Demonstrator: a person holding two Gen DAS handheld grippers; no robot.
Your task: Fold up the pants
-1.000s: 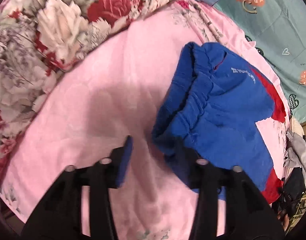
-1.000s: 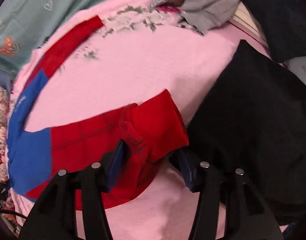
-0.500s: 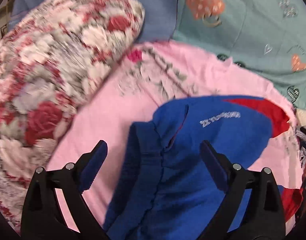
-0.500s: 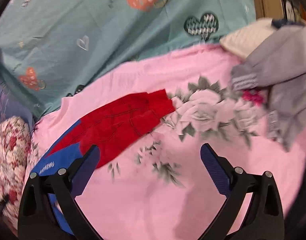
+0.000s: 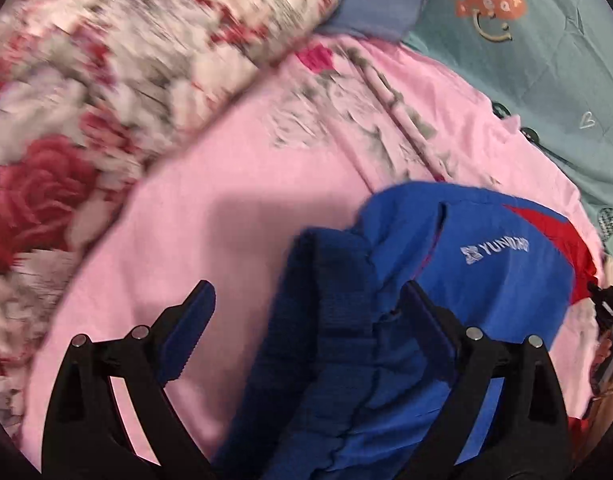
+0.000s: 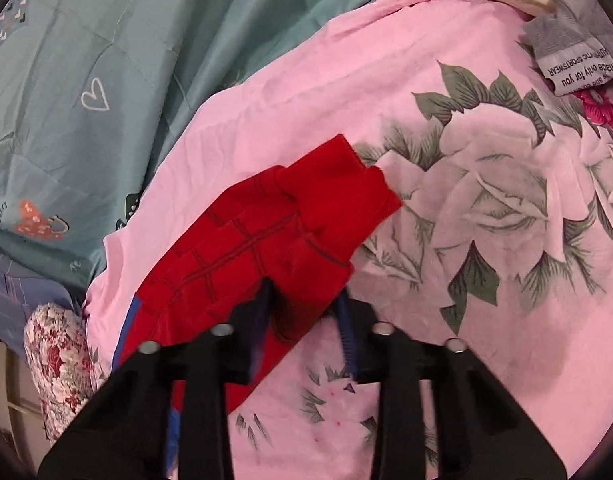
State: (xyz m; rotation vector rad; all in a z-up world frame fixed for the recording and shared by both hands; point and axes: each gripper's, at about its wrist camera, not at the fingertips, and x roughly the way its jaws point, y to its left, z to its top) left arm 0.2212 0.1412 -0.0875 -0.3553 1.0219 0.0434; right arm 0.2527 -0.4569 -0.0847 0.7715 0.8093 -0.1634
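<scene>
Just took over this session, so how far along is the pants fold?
Done: the pants already lie doubled lengthwise on the pink sheet. In hand: the right gripper is shut on the red cuffs; the left gripper is closing, its jaws astride the blue waistband. Left: the crosswise fold.

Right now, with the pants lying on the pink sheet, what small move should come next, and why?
Probably finish closing the left hand-held gripper on the blue waistband: its jaws are closing with the waistband between them, while the right hand-held gripper pinches the red leg end.
</scene>
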